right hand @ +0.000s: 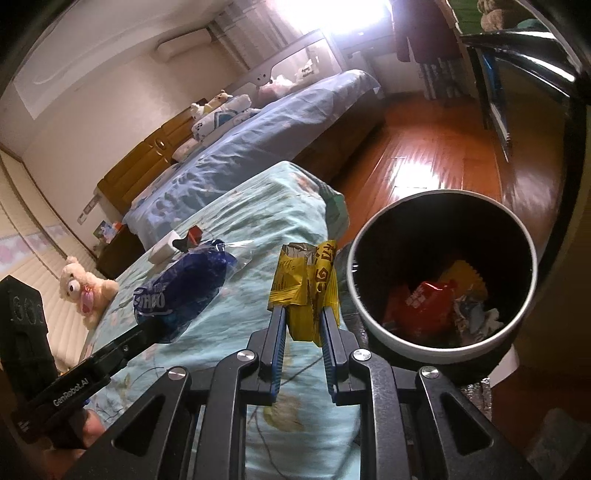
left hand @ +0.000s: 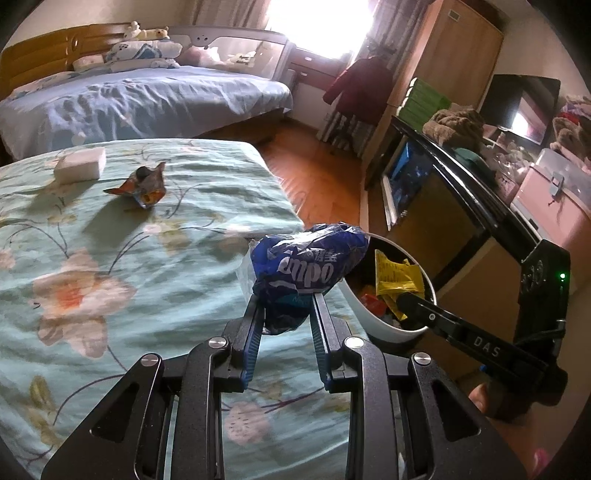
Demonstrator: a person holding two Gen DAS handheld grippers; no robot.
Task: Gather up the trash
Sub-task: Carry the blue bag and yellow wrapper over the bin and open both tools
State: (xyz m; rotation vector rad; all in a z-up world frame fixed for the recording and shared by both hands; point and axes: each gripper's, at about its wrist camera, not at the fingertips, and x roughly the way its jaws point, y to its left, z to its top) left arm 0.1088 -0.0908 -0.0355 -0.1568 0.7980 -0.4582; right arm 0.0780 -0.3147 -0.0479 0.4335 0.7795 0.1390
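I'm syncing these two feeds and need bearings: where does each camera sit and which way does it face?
Left wrist: on the left gripper, facing across the floral bed; its fingers pinch a blue wrapper; the right gripper shows.
Right wrist: on the right gripper, facing the trash bin; holding a yellow wrapper.
Shared: both wrappers, bin, bed.

Bedroom. Glossy orange-brown wood plank floor (right hand: 424,155). Blue-sheeted bed (left hand: 147,103) with carved wooden headboard (left hand: 40,59). Overexposed bright window (left hand: 317,22). Tall wooden wardrobe (left hand: 454,55). Cream walls (right hand: 92,92). Green floral-quilted bed (left hand: 110,240) nearest.
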